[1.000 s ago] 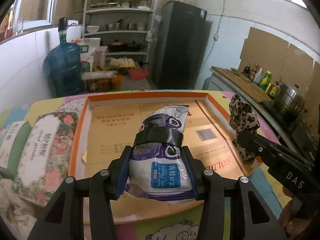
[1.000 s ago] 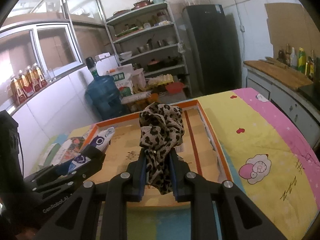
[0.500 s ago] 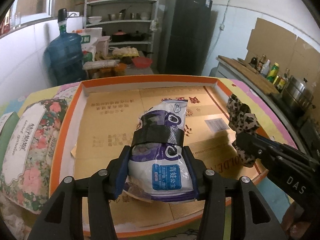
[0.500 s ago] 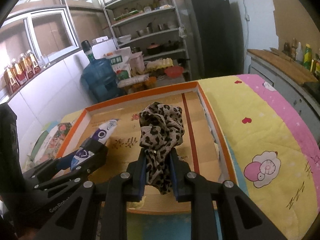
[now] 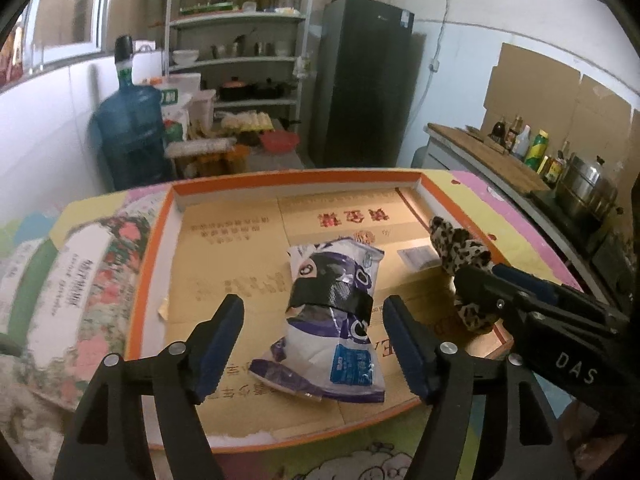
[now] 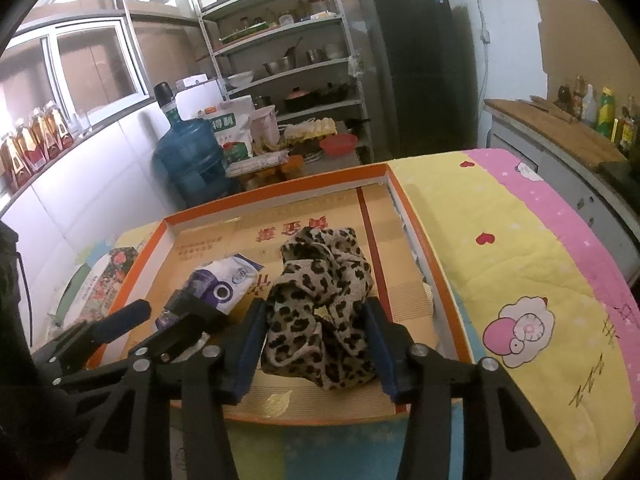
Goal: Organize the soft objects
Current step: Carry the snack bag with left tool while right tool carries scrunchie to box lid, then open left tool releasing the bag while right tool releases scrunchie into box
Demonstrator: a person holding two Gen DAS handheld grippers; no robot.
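Inside the shallow orange-rimmed cardboard tray (image 5: 158,236) on the table, the white and purple plastic-wrapped soft pack with a black band round its middle (image 5: 334,316) now lies flat on the brown cardboard floor, toward the near edge. Half a second ago the left gripper (image 5: 314,340) was clamped on that pack; now its jaws stand wide apart, one blue pad on either side and neither touching the wrapper, so the pack has been let go and is delivered. The right gripper (image 6: 316,344) has changed too: its jaws, which were pinching the leopard-print fabric bundle (image 6: 320,316) tightly, have spread, and the bundle sits slumped between them on the tray floor, just right of the pack. From the right wrist view the cloth seems to brush both pads (image 6: 252,344), so I cannot be sure the release is complete, though nothing is squeezing it. Judging by this, both soft items have reached the tray and the placing step is close to finished; what remains is to back both grippers away without dragging cloth or wrapper along. A floral-printed cushion or packet (image 5: 76,264) lies outside the tray on the left, on the patterned cartoon quilt (image 6: 520,264) covering the table, and may be next.
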